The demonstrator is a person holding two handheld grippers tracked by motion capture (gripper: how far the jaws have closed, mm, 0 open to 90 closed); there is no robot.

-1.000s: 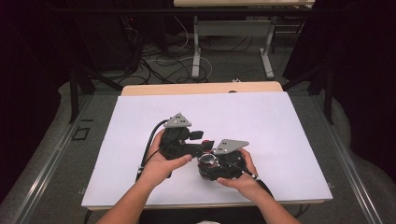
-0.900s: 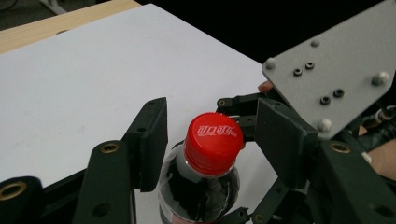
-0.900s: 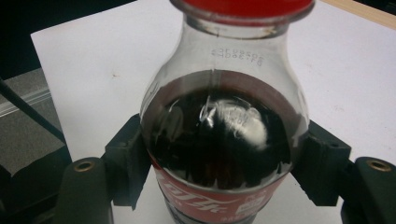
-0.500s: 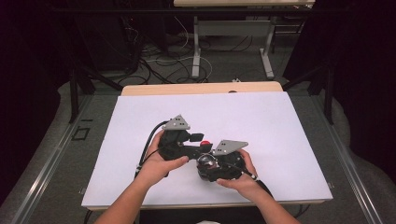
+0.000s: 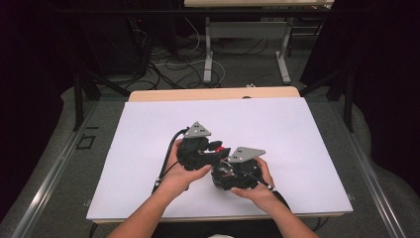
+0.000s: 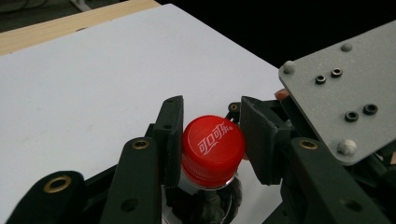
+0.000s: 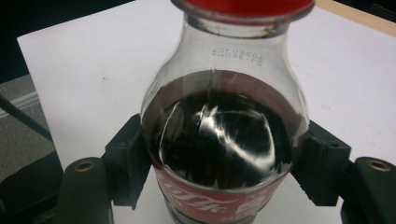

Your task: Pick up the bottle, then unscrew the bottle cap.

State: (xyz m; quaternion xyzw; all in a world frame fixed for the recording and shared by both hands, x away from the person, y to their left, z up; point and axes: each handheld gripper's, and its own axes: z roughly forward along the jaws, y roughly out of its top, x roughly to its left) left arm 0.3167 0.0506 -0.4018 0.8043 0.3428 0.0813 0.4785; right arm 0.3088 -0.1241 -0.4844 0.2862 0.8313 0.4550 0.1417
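Observation:
A small cola bottle (image 7: 224, 140) with dark drink and a red label is upright on the white sheet, and my right gripper (image 7: 224, 154) is shut on its body from both sides. Its red cap (image 6: 212, 149), printed with white characters, sits between the pads of my left gripper (image 6: 211, 116), which is shut on it. In the high view both grippers are pressed close together at the front middle of the table. The left gripper (image 5: 198, 148) is just left of the right gripper (image 5: 237, 171), and the cap (image 5: 221, 150) peeks out between them.
The white sheet (image 5: 297, 129) covers most of the wooden table (image 5: 213, 93). The right gripper's grey plate (image 6: 345, 93) stands close beside the cap. Beyond the far edge are floor cables (image 5: 173, 64) and the legs of another table (image 5: 285, 54).
The left gripper has shifted slightly right, nearer the right gripper, and the red cap now shows between them. The right gripper has stayed in place.

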